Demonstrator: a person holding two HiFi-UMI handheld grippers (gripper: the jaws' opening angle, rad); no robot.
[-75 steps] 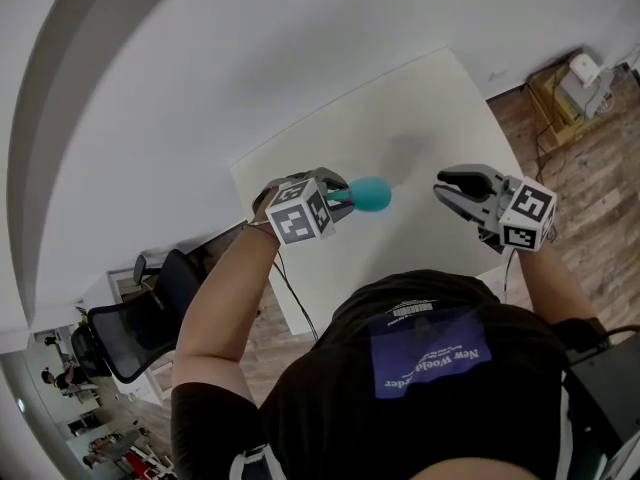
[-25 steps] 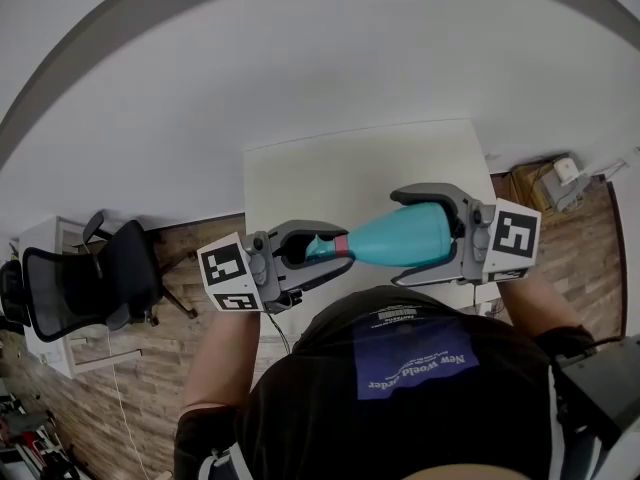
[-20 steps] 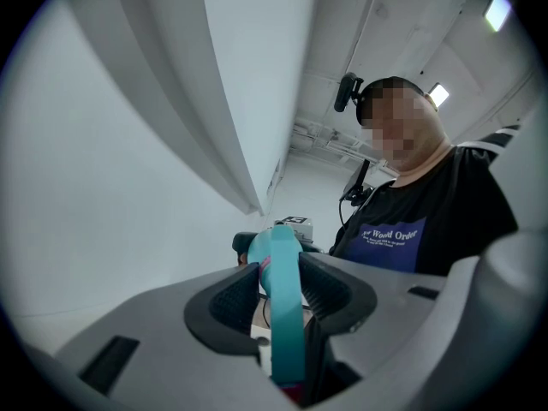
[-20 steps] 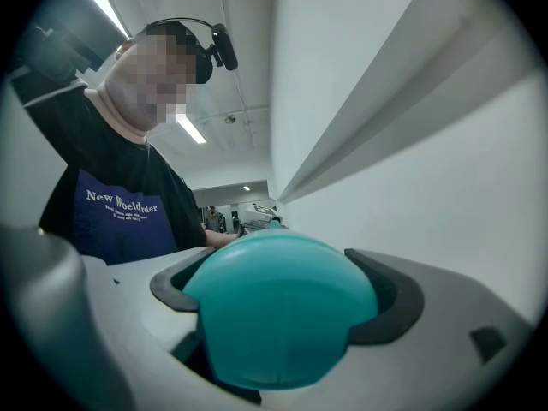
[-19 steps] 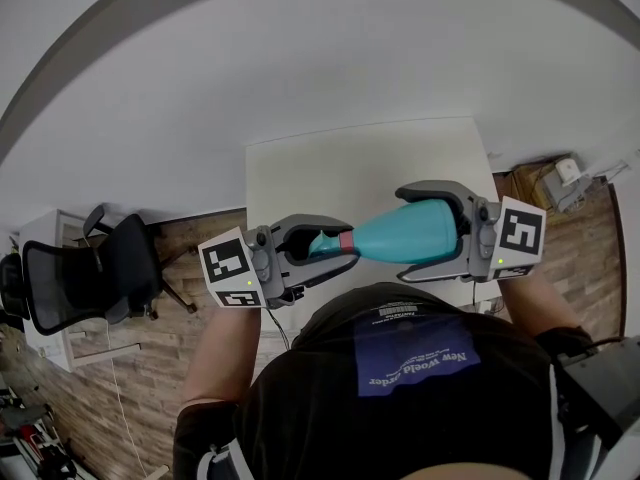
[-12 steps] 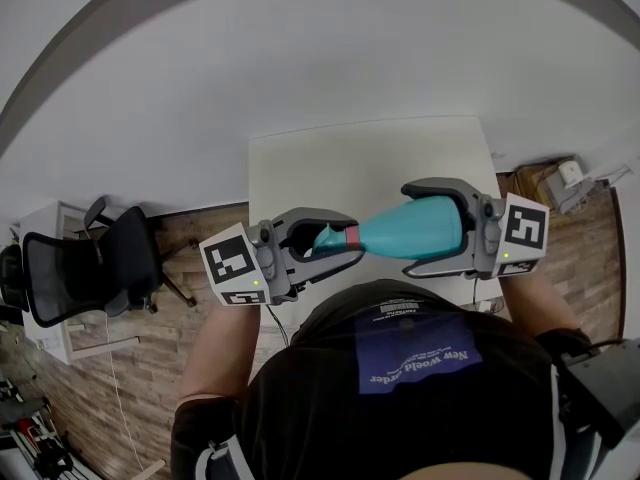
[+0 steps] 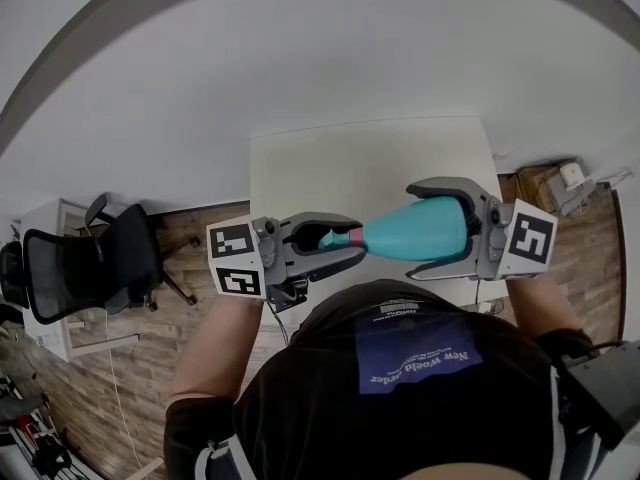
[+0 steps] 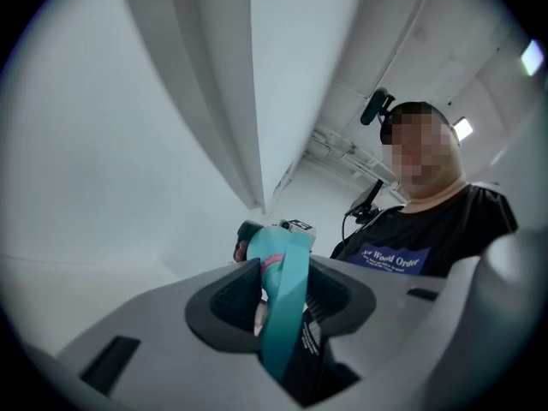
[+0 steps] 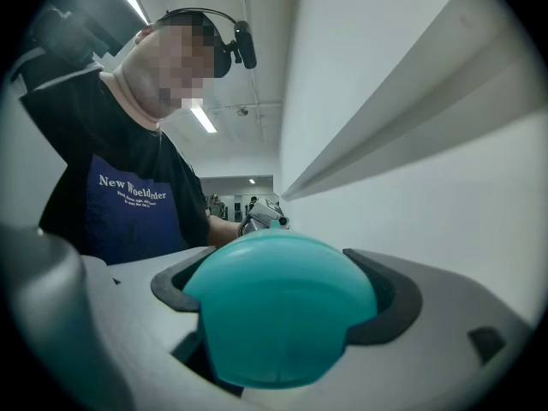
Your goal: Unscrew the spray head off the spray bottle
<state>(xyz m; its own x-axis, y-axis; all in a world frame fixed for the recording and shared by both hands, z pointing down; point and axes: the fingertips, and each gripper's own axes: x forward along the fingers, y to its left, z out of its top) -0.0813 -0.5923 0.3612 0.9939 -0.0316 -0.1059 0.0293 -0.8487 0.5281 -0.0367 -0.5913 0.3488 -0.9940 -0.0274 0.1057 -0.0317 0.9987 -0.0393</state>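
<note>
While the white table (image 7: pixel 370 158) is the largest thing below, nothing rests on the part of it that shows; its near edge runs just beyond the two grippers. One black office chair (image 7: pixel 95 263) stands on the wood floor off the table's left edge. The person's black shirt (image 7: pixel 420 358) carries one blue patch with white blackletter print that seems to read "New World Order", with a smaller white line above it too small to read.

Two grippers are raised level above the table's near edge, facing each other, each with one cube of black-and-white square markers. The right gripper (image 7: pixel 412 231) has its jaws clamped on the wide base end of the single teal spray bottle (image 7: pixel 430 230), which lies sideways in the air between the two tools. The left gripper (image 7: pixel 350 240) has its jaws pinching the teal spray head (image 7: pixel 335 238), with one pink collar (image 7: pixel 355 238) at the neck just beside the pads.
</note>
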